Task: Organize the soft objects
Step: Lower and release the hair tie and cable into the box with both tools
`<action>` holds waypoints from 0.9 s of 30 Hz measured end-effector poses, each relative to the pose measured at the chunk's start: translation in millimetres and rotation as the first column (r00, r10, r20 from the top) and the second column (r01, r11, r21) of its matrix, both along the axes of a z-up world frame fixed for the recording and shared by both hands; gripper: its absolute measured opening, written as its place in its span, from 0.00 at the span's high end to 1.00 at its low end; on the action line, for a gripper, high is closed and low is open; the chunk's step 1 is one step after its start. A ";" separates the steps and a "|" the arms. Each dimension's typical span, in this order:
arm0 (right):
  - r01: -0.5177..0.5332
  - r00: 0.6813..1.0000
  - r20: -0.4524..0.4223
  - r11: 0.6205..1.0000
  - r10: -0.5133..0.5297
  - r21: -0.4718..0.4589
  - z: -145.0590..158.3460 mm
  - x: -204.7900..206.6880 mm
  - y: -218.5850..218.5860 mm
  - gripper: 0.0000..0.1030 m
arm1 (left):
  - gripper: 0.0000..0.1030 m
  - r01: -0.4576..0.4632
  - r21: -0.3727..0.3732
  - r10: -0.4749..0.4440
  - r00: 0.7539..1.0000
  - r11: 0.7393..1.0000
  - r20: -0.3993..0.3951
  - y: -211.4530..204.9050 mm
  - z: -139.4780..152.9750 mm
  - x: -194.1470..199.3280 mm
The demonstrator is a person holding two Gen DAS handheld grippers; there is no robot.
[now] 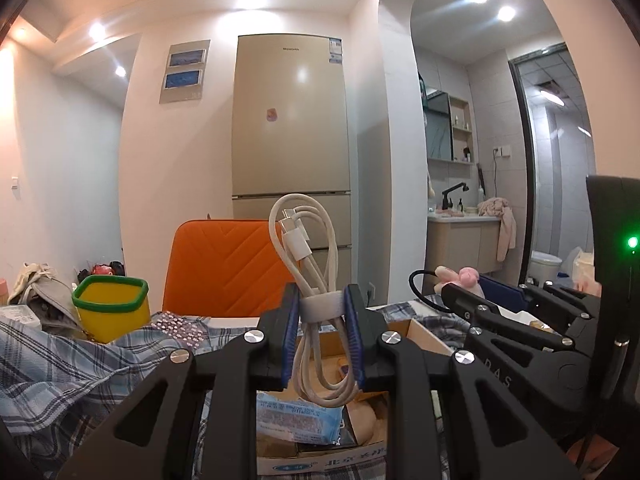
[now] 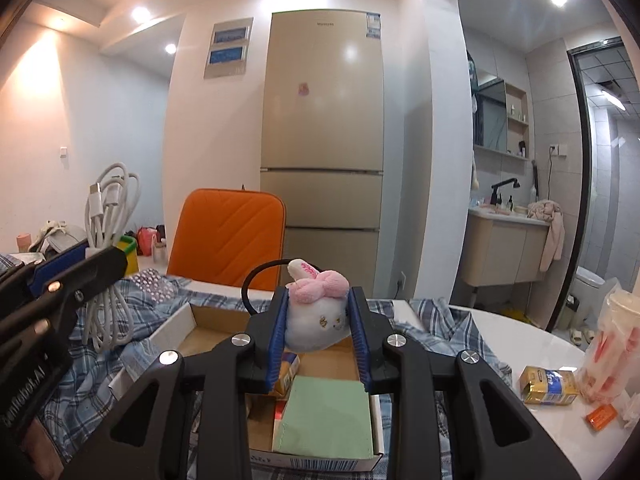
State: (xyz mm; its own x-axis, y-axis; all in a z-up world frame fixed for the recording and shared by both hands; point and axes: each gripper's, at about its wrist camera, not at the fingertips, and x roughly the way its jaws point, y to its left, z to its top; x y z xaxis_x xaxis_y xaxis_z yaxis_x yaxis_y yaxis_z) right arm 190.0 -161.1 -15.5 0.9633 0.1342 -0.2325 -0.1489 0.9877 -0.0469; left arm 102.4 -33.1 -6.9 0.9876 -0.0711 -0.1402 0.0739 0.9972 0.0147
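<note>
Above the open cardboard box (image 2: 192, 320) on the plaid-clothed table (image 2: 500, 320), fridge (image 2: 324, 120) at 12 o'clock, left gripper (image 1: 322, 308) pinches a coiled white cable (image 1: 304, 248); right gripper (image 2: 318, 320) clamps a plush bunny (image 2: 316, 316).

A tall beige fridge (image 2: 322, 120) can be seen against the back wall, with an orange chair (image 2: 228, 236) parked in front of it. A yellow bin with a green rim (image 1: 112, 306) is tucked off left; a bathroom sink (image 2: 506, 216) is spotted right.
</note>
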 end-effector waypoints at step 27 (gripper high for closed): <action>0.078 0.994 -0.077 0.995 -0.074 0.054 -11.3 11.3 -25.2 0.34 | 0.80 -0.004 0.002 0.005 0.952 1.000 -0.306 -4.4 -25.3 58.2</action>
